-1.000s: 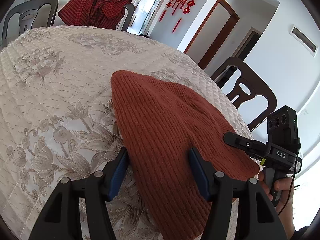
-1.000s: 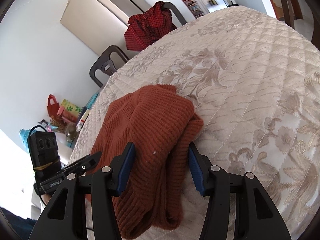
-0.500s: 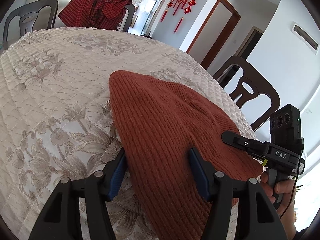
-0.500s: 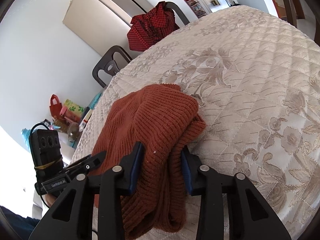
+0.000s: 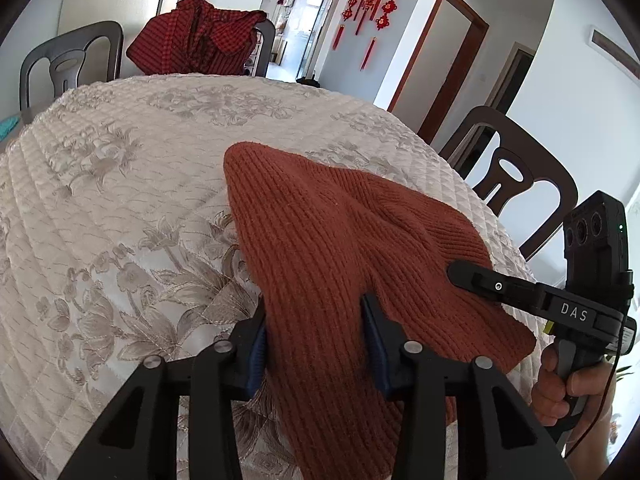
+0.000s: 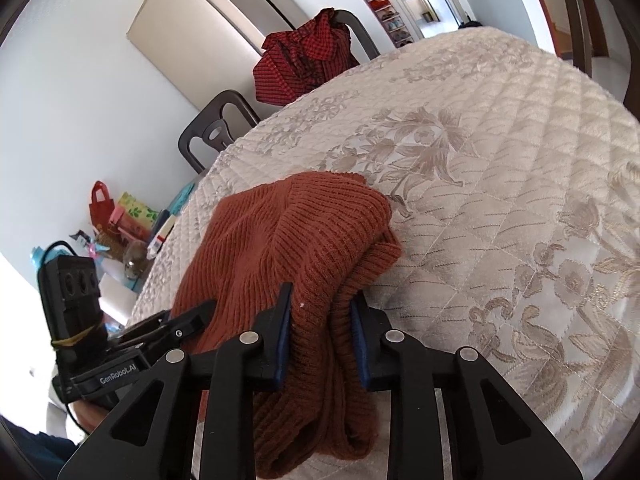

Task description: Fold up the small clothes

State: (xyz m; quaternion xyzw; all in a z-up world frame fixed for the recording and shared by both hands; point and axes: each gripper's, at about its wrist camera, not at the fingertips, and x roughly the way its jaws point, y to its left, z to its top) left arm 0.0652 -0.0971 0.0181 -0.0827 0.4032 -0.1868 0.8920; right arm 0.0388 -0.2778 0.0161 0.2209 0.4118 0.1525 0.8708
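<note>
nearest in the left wrist view, the left gripper (image 5: 316,332) has just been closing and its blue-padded jaws now pinch a ridge of the rust knit garment (image 5: 340,248) bunched up between them; in the right wrist view the right gripper (image 6: 320,320) has likewise just been closing, its jaws narrowed onto a thick doubled fold of the same garment, the ribbed hem hanging below the pads; the garment lies on the near edge of the quilted floral tablecloth (image 5: 120,200), spreading forward from both pairs of jaws; right of the left jaws the other tool shows the letters "das" on its body, with a hand (image 5: 560,384) wrapped round its grip; left of the right jaws the other tool reads "genrobot.ai"; beyond the jaws the cloth runs on bare; past the far edge a red checked garment (image 5: 200,36) is draped over a dark chair; further still, red knotted ornaments (image 5: 376,0) hang on the wall, with no writing i can read; to the right of the left jaws stands another dark chair (image 5: 516,176).
</note>
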